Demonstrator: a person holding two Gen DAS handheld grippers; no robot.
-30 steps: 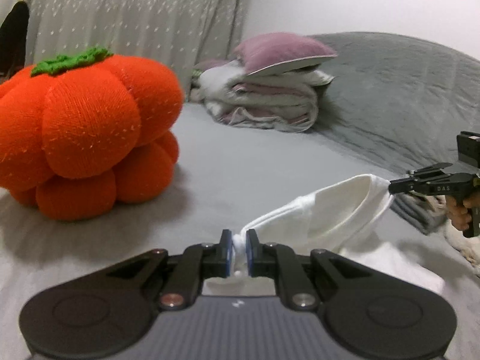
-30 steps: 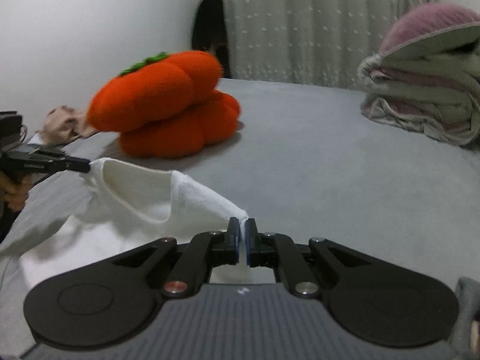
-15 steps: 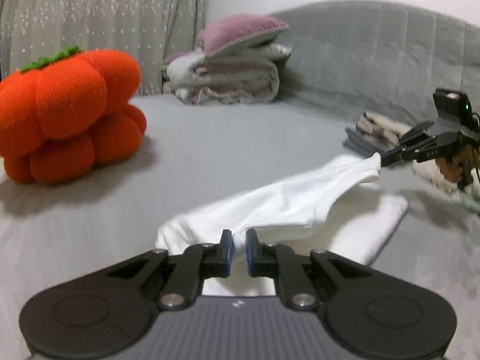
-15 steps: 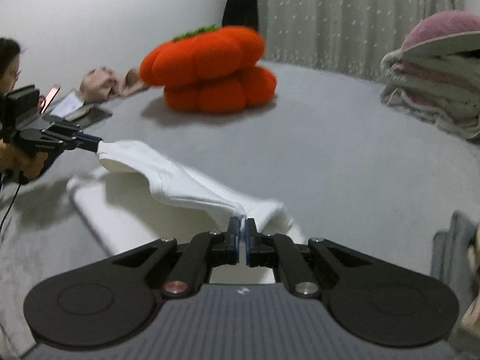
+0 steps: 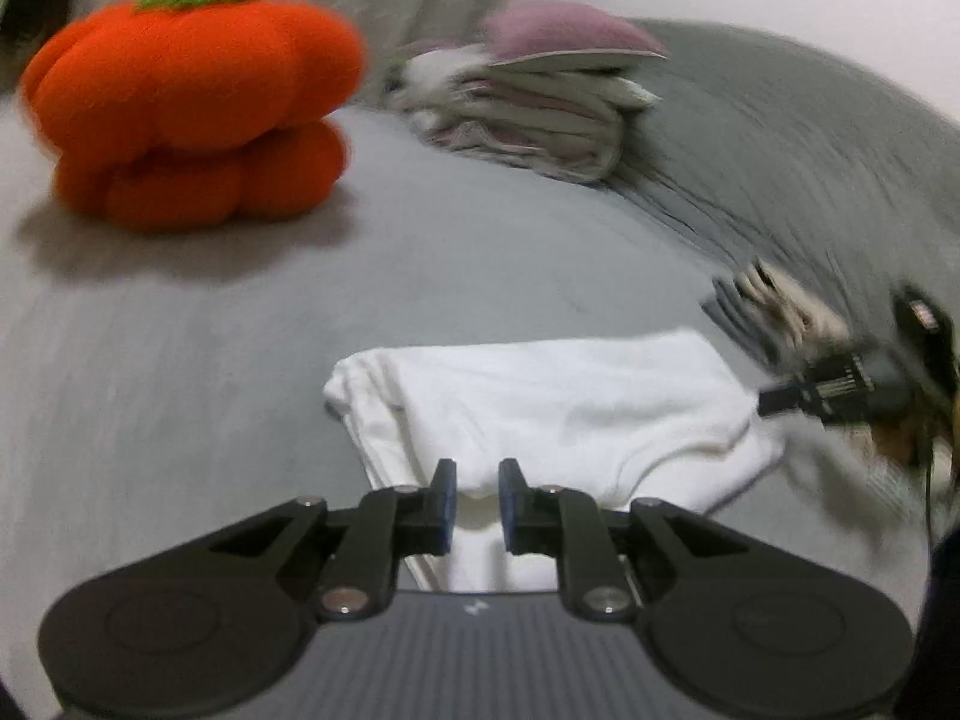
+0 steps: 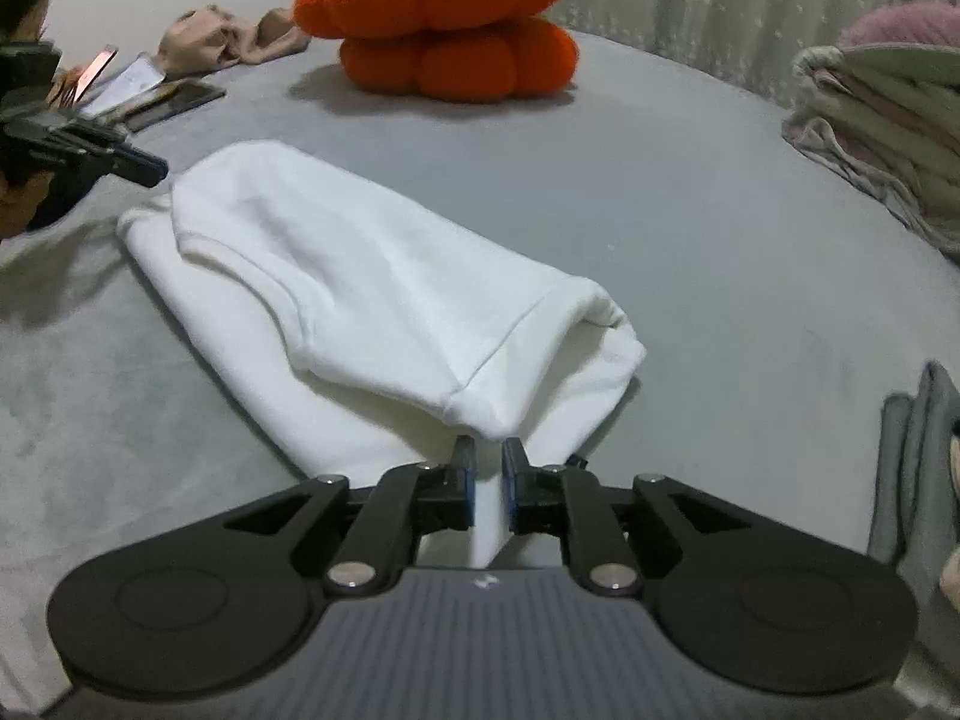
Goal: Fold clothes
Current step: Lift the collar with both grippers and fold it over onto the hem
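A white garment (image 5: 558, 396) lies folded over on the grey bed (image 5: 480, 264), its top layer doubled back onto the lower one. My left gripper (image 5: 477, 480) is open at the garment's near edge, with white cloth lying loose under the gap. My right gripper (image 6: 489, 459) is open too, and a hemmed corner of the garment (image 6: 360, 276) rests just past its tips. Each gripper shows in the other's view: the right gripper (image 5: 774, 402) at the garment's right end, the left gripper (image 6: 144, 165) at its far left end.
An orange pumpkin plush (image 6: 444, 18) sits at the back. A stack of folded linens (image 5: 528, 114) with a pink cushion on top lies beside it. A small folded grey pile (image 6: 918, 456) is close on the right. Phones and cards (image 6: 150, 96) and a beige cloth (image 6: 222, 39) lie far left.
Both grippers carried the lifted cloth edge over and down onto the garment, then opened and let it go. The fold now lies flat on the bed.
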